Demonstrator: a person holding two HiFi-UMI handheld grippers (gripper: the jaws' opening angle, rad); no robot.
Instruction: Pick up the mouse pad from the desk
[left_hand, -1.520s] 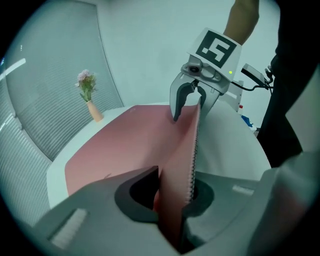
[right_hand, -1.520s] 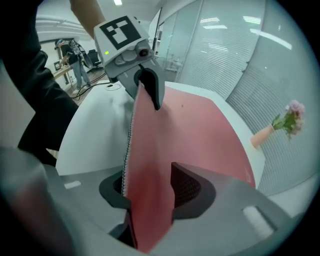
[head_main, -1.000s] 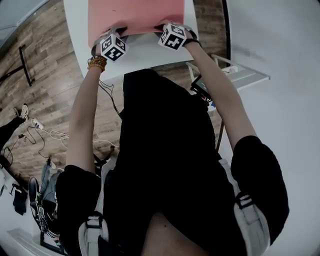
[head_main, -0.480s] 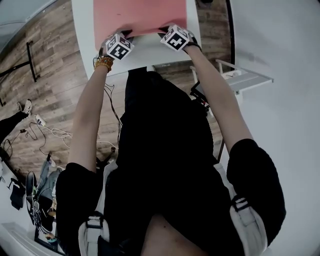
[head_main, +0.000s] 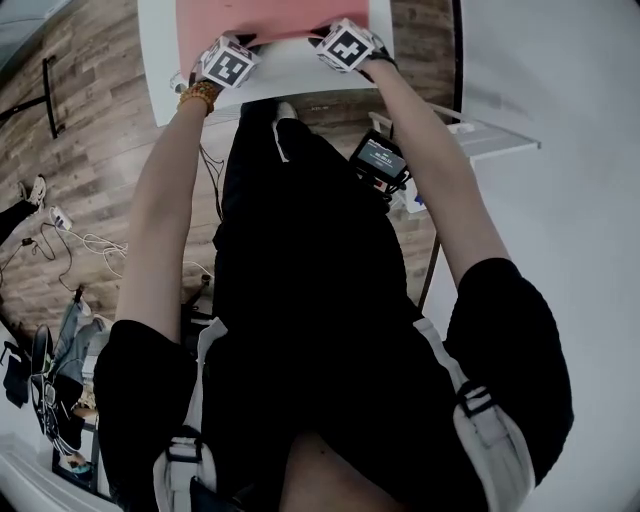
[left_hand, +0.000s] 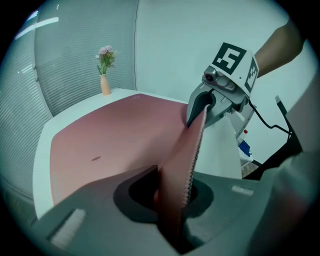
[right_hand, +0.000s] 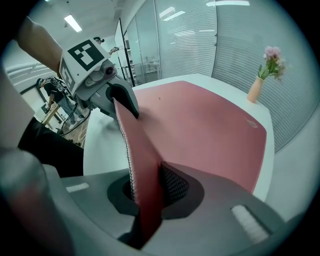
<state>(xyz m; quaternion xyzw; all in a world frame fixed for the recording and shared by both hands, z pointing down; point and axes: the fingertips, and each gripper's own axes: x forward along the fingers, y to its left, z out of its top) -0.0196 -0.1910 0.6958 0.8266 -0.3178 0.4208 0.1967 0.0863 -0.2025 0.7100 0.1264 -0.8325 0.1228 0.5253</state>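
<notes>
A large pink mouse pad lies on the white desk at the top of the head view. Its near edge is lifted and folded upward. My left gripper is shut on that edge at the left corner, the pad's stitched rim standing between the jaws. My right gripper is shut on the same edge at the right corner. Each gripper shows in the other's view: the right gripper and the left gripper both pinch the raised rim. The rest of the pad still rests flat on the desk.
A small vase with pink flowers stands at the desk's far corner, beyond the pad. A black device with a lit screen and a white rack stand right of the person's body. Cables lie on the wooden floor at left.
Both grippers, holding the pad's near edge, have shifted toward the top of the head view and rolled a little. Less of the pad shows there now.
</notes>
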